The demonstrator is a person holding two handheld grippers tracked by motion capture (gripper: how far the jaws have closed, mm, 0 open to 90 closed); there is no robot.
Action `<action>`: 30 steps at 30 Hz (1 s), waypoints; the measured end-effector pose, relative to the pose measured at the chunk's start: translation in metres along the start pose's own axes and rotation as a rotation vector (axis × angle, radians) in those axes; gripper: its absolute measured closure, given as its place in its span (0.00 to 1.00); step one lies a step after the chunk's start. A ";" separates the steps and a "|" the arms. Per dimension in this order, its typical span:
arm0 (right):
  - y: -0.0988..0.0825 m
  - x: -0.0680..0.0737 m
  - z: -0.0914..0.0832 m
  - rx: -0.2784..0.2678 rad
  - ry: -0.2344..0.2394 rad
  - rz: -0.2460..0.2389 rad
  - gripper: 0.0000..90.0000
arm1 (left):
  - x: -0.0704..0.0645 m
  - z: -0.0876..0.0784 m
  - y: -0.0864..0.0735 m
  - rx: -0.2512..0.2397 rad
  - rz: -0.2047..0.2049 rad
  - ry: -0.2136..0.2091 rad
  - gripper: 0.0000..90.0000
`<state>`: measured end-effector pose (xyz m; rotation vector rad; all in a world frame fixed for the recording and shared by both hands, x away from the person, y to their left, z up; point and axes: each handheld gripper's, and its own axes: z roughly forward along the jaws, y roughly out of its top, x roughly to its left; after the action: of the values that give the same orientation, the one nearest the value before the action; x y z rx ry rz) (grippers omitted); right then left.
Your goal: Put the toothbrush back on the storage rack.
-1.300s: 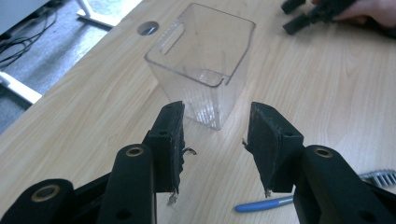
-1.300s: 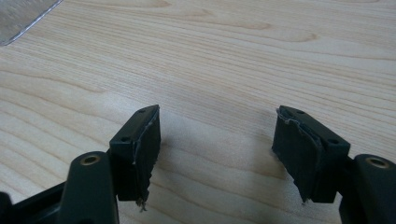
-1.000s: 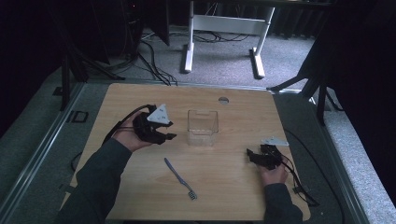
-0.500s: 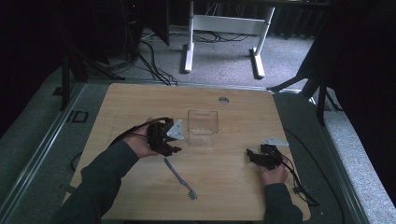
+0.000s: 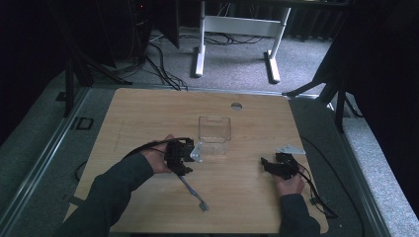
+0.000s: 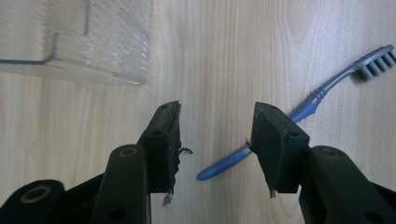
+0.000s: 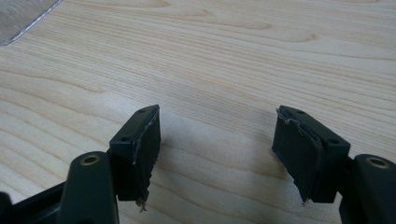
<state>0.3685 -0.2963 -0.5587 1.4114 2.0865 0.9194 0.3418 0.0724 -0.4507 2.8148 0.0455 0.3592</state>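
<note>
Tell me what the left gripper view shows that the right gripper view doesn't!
The left gripper view has a blue toothbrush lying on the table, its handle end running in between the left gripper's open jaws, not yet pinched, and a wide piece of the clear box. The right gripper view has the right gripper, open over bare wood with nothing between its jaws. Both share the wooden table and that clear box, just a corner in the right one.

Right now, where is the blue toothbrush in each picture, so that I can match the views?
High view: the toothbrush lies on the table, low centre, just below the left gripper.
Left gripper view: it runs from between the open jaws up to the right edge.
Right gripper view: bare table wood lies ahead of the open jaws.
Shared landmark: the clear box.
</note>
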 end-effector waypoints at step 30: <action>0.000 0.000 0.000 0.000 0.001 -0.001 0.35 | -0.013 0.038 0.005 0.112 0.093 -0.104 0.55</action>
<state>0.3685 -0.2961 -0.5587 1.4105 2.0874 0.9200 0.3393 0.0559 -0.4876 2.9486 -0.0917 0.2372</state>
